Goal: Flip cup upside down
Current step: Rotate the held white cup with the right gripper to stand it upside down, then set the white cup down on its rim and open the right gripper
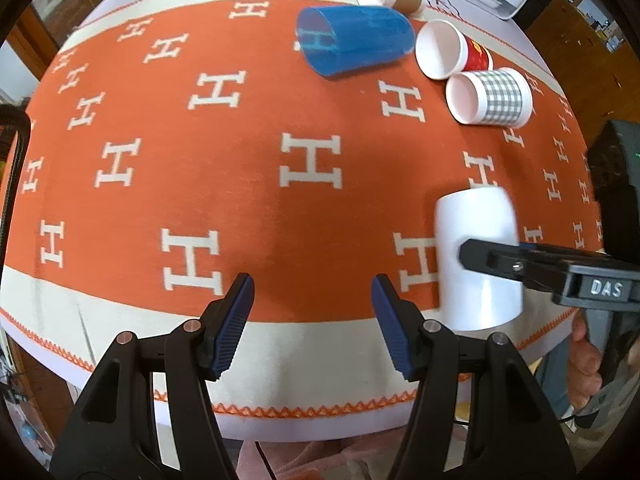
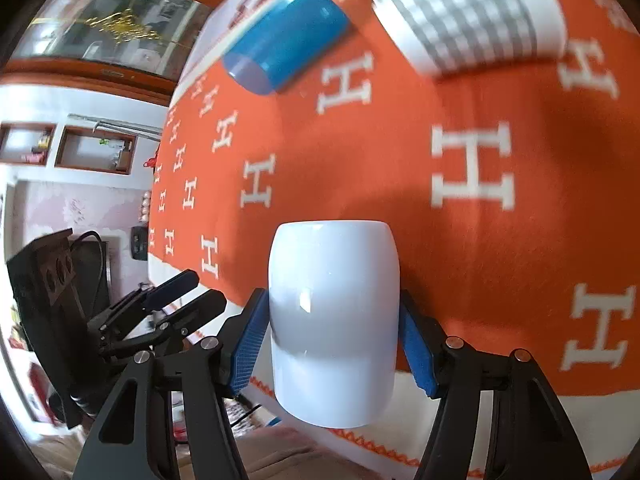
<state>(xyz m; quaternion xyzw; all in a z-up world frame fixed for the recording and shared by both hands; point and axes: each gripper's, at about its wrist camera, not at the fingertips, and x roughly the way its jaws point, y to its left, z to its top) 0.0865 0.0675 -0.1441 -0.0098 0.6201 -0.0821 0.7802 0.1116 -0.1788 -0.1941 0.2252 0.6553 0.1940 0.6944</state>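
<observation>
We pinch the white cup (image 2: 334, 320) in the right gripper (image 2: 334, 344); the left gripper (image 1: 313, 320) is spread, empty. Next: lower it onto the cloth (image 1: 240, 184), then release.

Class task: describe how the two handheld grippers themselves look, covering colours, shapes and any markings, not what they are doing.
The left gripper has black plastic arms with triangular cut-outs, round silver pivot pins, and two blue ribbed finger pads. The right gripper is built the same: black arms, silver pins, blue textured pads. Seen from the left camera, its black body carries white lettering "DAS".
</observation>
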